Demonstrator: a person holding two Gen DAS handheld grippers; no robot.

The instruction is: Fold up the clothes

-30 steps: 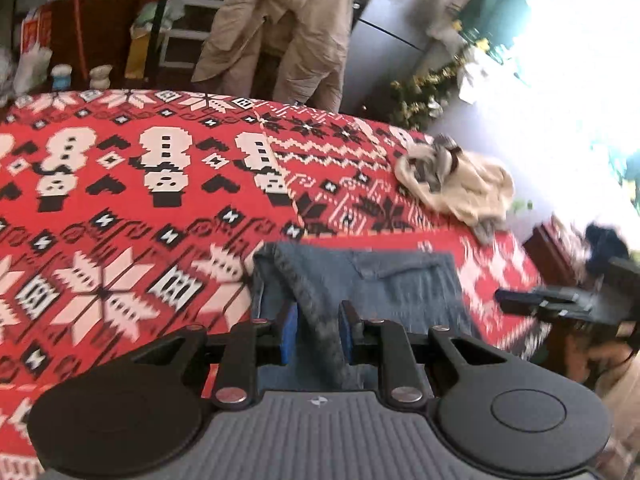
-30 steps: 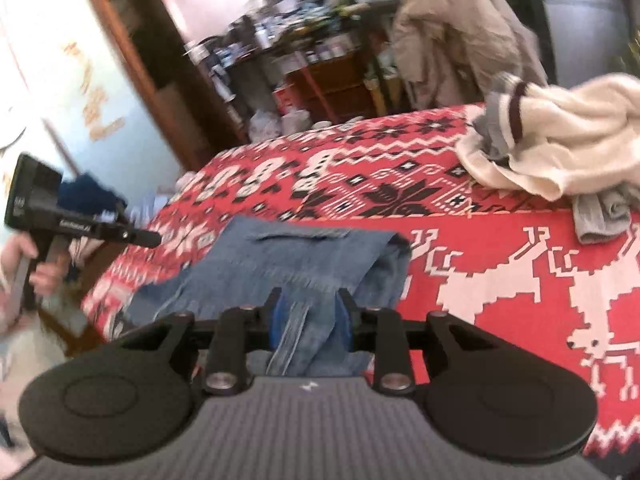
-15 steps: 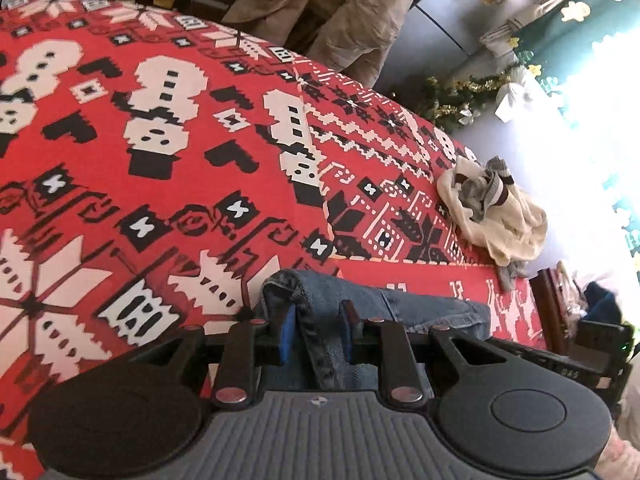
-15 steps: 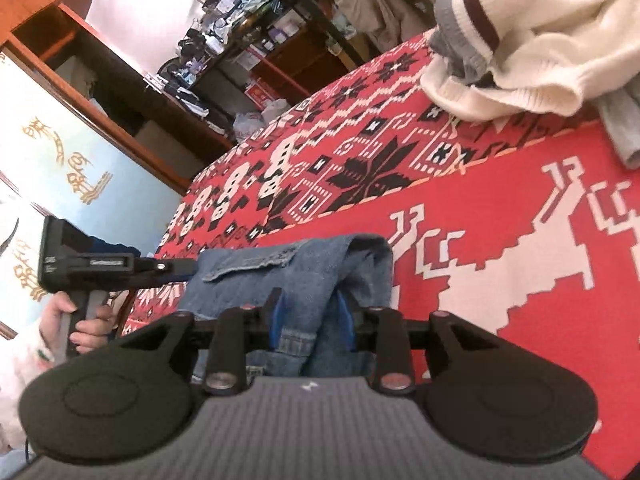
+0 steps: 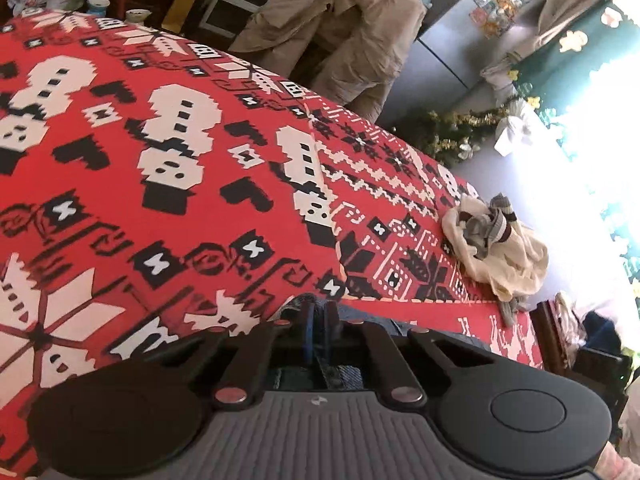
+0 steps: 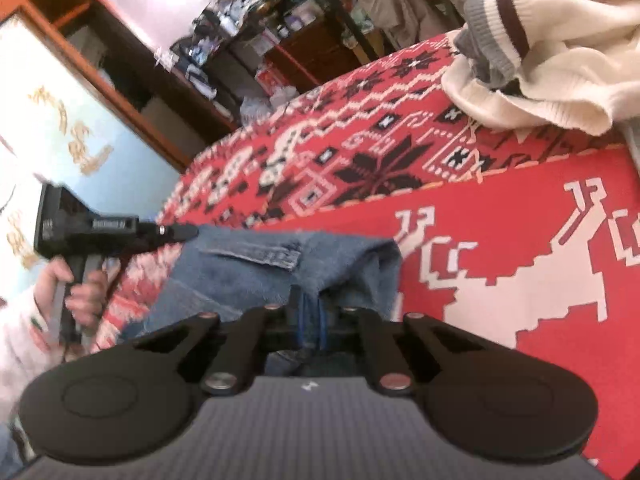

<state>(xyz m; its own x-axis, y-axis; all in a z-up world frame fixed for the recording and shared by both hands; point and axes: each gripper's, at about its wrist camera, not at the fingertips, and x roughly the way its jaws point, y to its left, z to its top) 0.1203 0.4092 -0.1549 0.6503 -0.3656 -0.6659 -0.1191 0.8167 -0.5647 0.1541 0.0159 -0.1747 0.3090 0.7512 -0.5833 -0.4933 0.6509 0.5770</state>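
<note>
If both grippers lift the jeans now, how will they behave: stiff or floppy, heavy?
Probably floppy: the jeans already bunch at the right gripper. Likely heavyish: thick denim, doubled layers. Slip seems unlikely, since the left gripper also pinches a fold.

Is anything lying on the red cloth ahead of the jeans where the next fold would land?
Nothing visible: ahead of the jeans the red patterned cloth is bare. The cream sweater lies apart at the far right. Both hand-held grippers, left and right, are shut on denim.
</note>
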